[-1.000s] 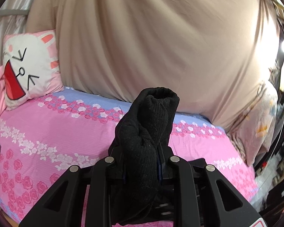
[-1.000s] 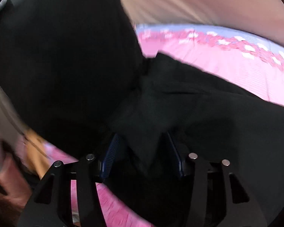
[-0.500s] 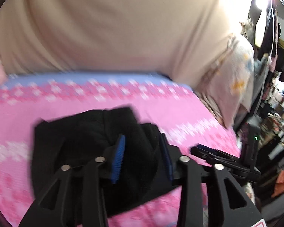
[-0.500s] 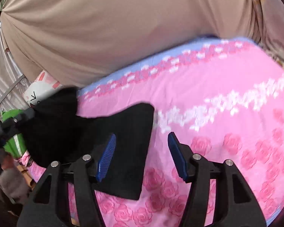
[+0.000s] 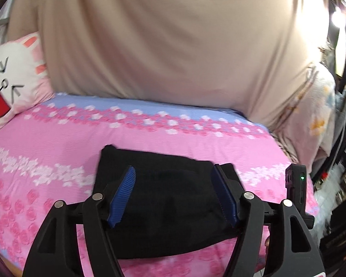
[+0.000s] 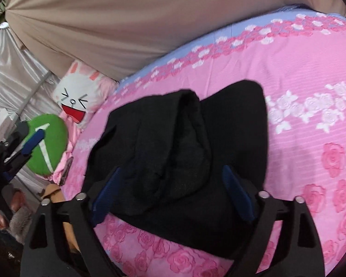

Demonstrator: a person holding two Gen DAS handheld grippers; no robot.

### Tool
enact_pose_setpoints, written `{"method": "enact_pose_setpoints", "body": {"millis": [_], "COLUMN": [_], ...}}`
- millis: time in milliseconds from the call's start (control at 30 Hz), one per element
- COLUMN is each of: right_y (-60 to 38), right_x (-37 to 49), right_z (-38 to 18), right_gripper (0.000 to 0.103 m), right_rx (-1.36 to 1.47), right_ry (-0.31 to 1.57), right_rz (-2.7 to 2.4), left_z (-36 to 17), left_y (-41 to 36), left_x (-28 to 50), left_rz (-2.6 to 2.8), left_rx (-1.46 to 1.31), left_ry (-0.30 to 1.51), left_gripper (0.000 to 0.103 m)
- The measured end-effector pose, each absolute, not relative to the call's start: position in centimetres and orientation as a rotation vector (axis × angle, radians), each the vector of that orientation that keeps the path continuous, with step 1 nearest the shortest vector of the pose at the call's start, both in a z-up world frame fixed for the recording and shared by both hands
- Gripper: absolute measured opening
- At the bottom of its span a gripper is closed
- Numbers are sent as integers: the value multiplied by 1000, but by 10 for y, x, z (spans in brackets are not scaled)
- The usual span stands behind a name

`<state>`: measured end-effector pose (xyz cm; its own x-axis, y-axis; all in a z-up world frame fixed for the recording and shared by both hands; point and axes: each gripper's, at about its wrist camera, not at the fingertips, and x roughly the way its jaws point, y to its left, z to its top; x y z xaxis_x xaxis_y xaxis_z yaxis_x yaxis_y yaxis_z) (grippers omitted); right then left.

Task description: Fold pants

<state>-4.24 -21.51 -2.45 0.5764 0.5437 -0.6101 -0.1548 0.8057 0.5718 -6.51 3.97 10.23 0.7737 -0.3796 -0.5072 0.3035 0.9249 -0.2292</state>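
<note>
The black pants (image 5: pixel 170 205) lie folded in a compact bundle on the pink floral bed sheet (image 5: pixel 57 147). My left gripper (image 5: pixel 173 184) is open and empty, hovering just above the bundle with its blue pads either side. In the right wrist view the pants (image 6: pixel 184 152) show a rumpled top layer. My right gripper (image 6: pixel 170 184) is open and empty above them. The left gripper also shows at the far left of the right wrist view (image 6: pixel 32 140), and the right gripper's body (image 5: pixel 296 189) at the right of the left wrist view.
A white bunny pillow (image 5: pixel 9 80) and a green cushion (image 6: pixel 47 143) lie at the bed's head end. A beige curtain (image 5: pixel 161 41) hangs behind the bed. A pale floral quilt (image 5: pixel 316 115) hangs at the far right. The bed's near edge drops to a cluttered floor.
Both grippers held the pants a second ago. They laid the bundle on the bed, opened and let go, and now hover open over it.
</note>
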Motion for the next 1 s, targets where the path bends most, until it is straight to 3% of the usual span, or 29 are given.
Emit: {"method": "enact_pose_setpoints", "body": {"millis": [67, 100, 133, 233, 400, 533, 600, 767, 833, 967, 1000], "right_y": [-203, -194, -187, -186, -215, -240, -252, -259, -264, -260, -259], "right_x": [-34, -32, -31, -39, -80, -66, -76, -89, -90, -66, -58], "right_z": [-31, -31, -28, 16, 76, -13, -37, -9, -1, 13, 13], "right_gripper": [88, 68, 30, 19, 18, 22, 25, 43, 62, 64, 69], "right_rx": [503, 486, 463, 451, 365, 379, 473, 450, 466, 425, 404], "right_ry": [874, 862, 860, 741, 560, 814, 802, 741, 720, 710, 715], "right_rz": [446, 442, 439, 462, 397, 237, 249, 219, 225, 259, 256], "left_z": [94, 90, 88, 86, 88, 68, 56, 36, 27, 12, 10], "left_y": [53, 59, 63, 73, 89, 85, 79, 69, 69, 69, 67], "left_x": [-61, -59, -60, -59, -66, -56, -48, -41, -39, -36, -37], "left_rz": [-360, -349, -338, -314, -296, -310, -329, -325, -316, -300, -299], "left_rx": [-165, -175, -182, -198, -218, -235, -249, -236, -242, -245, -241], "left_ry": [604, 616, 624, 635, 610, 669, 713, 768, 789, 826, 830], "left_gripper": [66, 66, 66, 66, 66, 66, 66, 66, 66, 66, 66]}}
